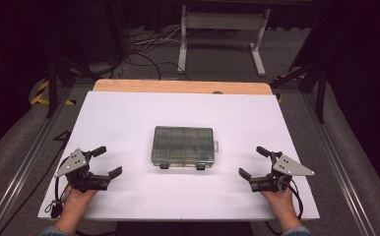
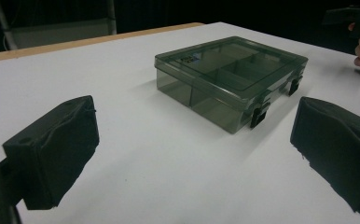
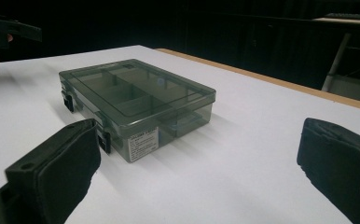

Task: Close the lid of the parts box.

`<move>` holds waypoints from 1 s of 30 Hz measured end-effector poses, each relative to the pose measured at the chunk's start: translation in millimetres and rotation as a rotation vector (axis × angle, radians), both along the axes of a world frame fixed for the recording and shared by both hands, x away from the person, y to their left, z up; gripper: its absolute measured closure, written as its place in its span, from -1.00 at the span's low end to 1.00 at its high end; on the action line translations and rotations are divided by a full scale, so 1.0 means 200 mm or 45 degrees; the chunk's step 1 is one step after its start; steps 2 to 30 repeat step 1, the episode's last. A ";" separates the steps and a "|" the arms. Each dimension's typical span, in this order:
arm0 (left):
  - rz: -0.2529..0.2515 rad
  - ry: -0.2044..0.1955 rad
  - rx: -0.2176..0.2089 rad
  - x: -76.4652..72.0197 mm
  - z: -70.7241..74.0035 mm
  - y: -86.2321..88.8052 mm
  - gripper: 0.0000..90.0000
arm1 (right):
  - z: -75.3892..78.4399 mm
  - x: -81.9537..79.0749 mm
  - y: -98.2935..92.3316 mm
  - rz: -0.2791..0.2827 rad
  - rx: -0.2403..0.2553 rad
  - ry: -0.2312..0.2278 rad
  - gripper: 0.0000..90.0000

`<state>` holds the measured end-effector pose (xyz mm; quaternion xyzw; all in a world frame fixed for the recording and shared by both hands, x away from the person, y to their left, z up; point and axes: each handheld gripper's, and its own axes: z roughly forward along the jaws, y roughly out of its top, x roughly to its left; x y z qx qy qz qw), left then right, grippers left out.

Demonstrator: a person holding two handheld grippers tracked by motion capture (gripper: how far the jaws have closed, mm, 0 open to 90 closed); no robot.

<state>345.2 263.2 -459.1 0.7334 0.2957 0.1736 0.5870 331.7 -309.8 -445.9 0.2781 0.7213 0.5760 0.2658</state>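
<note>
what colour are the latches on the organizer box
Black, two latches on the front of the smoky translucent grey organizer box; the left gripper view shows them best.

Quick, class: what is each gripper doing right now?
Left gripper: open, holding nothing.
Right gripper: open, holding nothing.

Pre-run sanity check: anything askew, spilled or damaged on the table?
Nothing stands out. The smoky translucent plastic compartment box lies flat and square on the white table, lid down, both black latches on its near edge. The left tongs and right tongs sit open either side, clear of it.
</note>
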 end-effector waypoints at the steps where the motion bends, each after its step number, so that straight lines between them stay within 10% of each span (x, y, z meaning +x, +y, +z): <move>1: 0.004 -0.005 -0.001 0.00 0.00 0.00 -0.97 | 0.00 0.00 0.00 0.001 -0.001 -0.001 -0.99; 30: 0.004 -0.005 -0.001 0.00 0.00 0.00 -0.97 | 0.00 0.00 0.00 0.001 -0.001 -0.001 -0.99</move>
